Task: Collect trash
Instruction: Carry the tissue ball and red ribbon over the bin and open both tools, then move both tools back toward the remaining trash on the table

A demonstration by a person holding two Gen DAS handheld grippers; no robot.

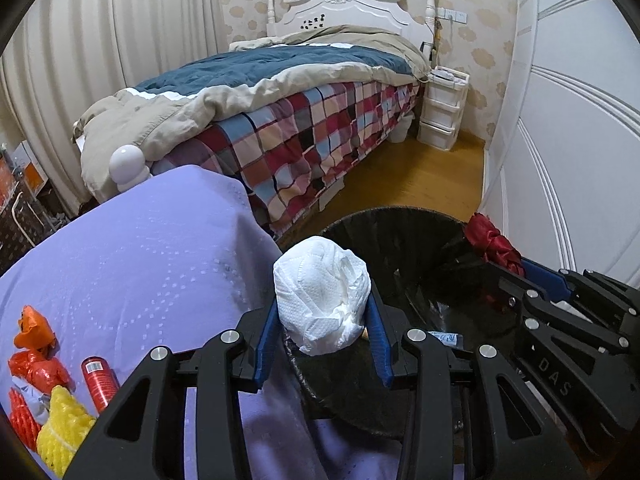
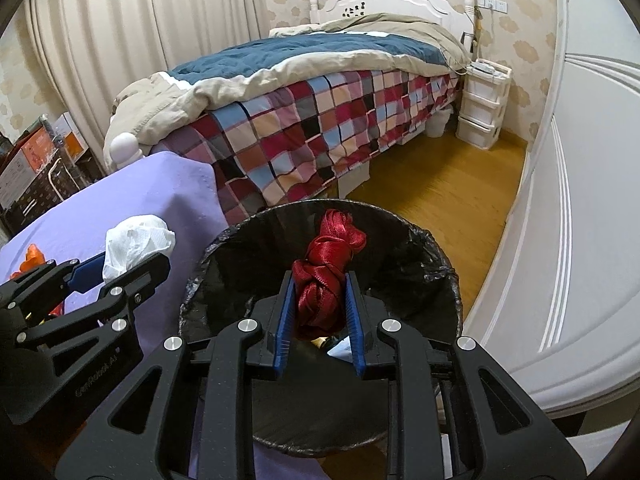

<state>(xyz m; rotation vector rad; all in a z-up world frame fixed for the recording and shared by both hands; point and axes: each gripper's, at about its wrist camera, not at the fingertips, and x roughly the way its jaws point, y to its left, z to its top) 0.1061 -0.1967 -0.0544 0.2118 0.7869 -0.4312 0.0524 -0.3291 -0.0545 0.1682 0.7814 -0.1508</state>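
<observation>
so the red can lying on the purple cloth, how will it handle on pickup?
The red can lies on its side on the purple cloth, so a nudge would probably roll it. Its smooth, rigid-looking wall may slip between pads unless it is gripped across the body. Likely light if empty, but that can't be seen.

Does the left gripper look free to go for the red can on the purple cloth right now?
Probably not yet: the left gripper is shut on the white paper wad, held at the black bin. The red can lies uncovered nearby, reachable once the wad is dropped.
</observation>
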